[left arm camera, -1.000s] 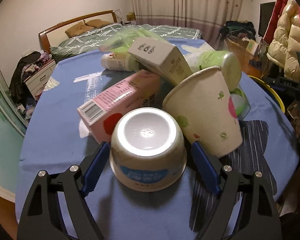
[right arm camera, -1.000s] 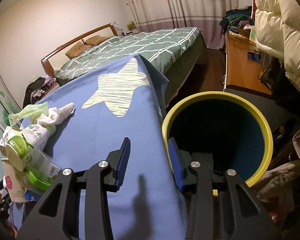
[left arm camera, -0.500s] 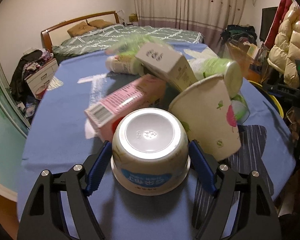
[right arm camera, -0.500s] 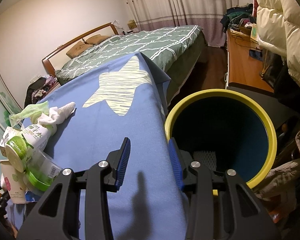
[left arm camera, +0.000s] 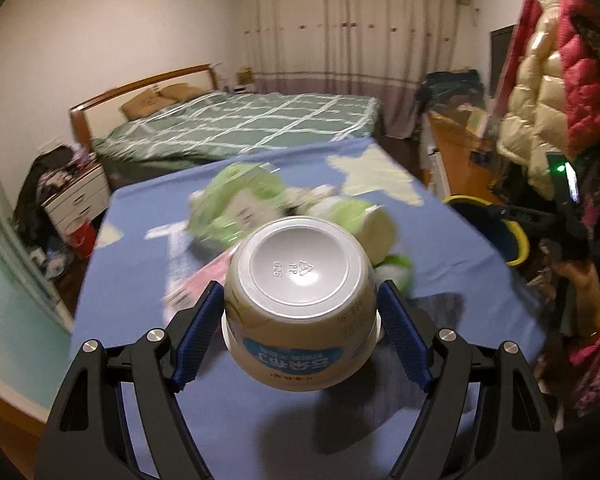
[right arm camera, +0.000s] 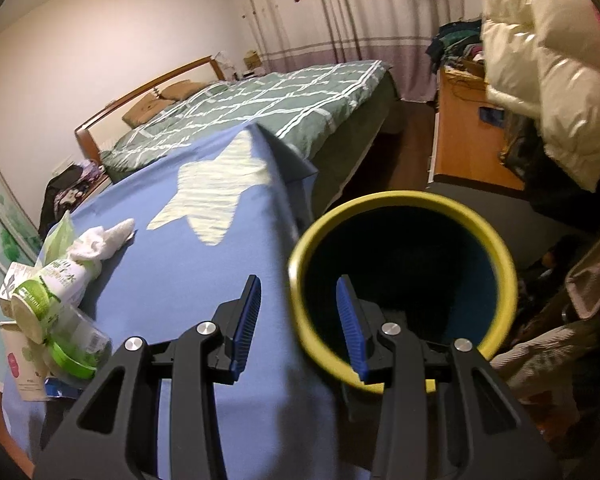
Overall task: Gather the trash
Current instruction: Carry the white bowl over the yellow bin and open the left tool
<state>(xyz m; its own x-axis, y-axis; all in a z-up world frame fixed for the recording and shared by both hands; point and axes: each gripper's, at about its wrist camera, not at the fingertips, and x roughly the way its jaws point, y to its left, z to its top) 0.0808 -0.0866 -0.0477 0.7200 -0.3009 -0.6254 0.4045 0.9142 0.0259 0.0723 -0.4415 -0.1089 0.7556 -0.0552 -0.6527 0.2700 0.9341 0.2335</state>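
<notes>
My left gripper [left arm camera: 300, 326] is shut on a cream plastic cup [left arm camera: 300, 300] with a blue label, held bottom-forward above the blue tablecloth [left arm camera: 148, 272]. Behind it lies a blurred pile of trash: a pink carton [left arm camera: 204, 280], green-and-white bottles [left arm camera: 360, 220] and a green bag [left arm camera: 240, 196]. My right gripper [right arm camera: 298, 320] is open and empty, straddling the yellow rim of the dark blue bin [right arm camera: 400, 280] beside the table's edge. The pile also shows in the right wrist view: a bottle [right arm camera: 48, 292], a paper cup [right arm camera: 20, 360], a white tissue [right arm camera: 104, 240].
A bed with a green checked cover [left arm camera: 240, 124] stands behind the table. Puffy jackets [left arm camera: 548, 92] hang at the right. A wooden desk [right arm camera: 468, 148] stands beyond the bin. A nightstand [left arm camera: 76, 200] is at the left. The bin's rim shows in the left view [left arm camera: 516, 240].
My left gripper closed on the cream cup and lifted it up off the table, away from the pile. My right gripper stayed at the bin's rim, shifting slightly.
</notes>
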